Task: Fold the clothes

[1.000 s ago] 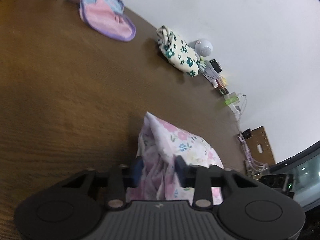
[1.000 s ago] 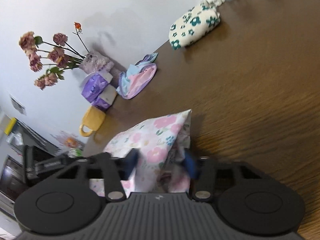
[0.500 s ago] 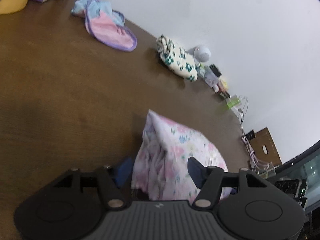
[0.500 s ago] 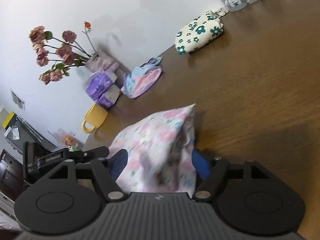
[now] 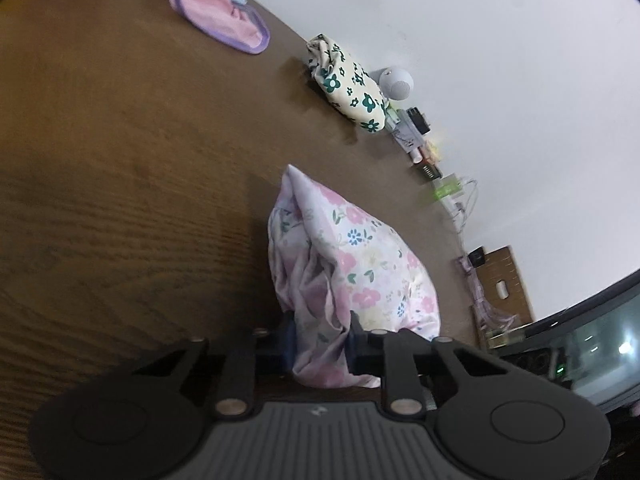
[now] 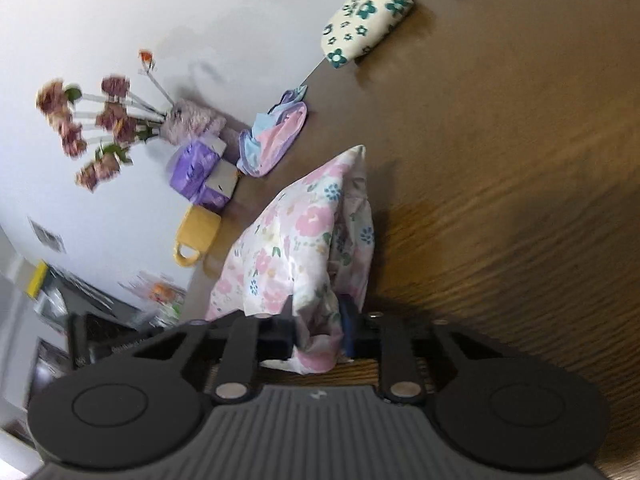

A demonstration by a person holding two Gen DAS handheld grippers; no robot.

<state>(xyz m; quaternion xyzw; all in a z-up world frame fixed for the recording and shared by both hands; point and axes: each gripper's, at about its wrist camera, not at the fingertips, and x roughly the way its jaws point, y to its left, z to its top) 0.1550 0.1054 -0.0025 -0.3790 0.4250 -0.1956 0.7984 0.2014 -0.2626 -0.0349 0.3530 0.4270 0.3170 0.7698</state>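
Fingers: both pairs clamp floral garment (image 5: pixel 352 276) (image 6: pixel 296 240) | beyond: green-flowered bundle (image 5: pixel 350 80), pink cloth (image 5: pixel 218 16)

You are working under soft, even indoor light; the pale wall (image 5: pixel 460 40) reads bright and flat with no hard glare. On your left wrist view the dark brown wood-grain table (image 5: pixel 120 140) dims toward the left edge, and the cream cloth bundle with green flowers (image 5: pixel 348 80) throws a short shadow onto the wood beside it. The pink floral garment (image 5: pixel 344 264) looks fairly sharp there. Your right wrist view is smeared by motion: the dried pink flowers in the vase (image 6: pixel 92 132) streak, and the table grain (image 6: pixel 520 220) blurs. Both fisheye pictures bend straight edges and go black in the corners.
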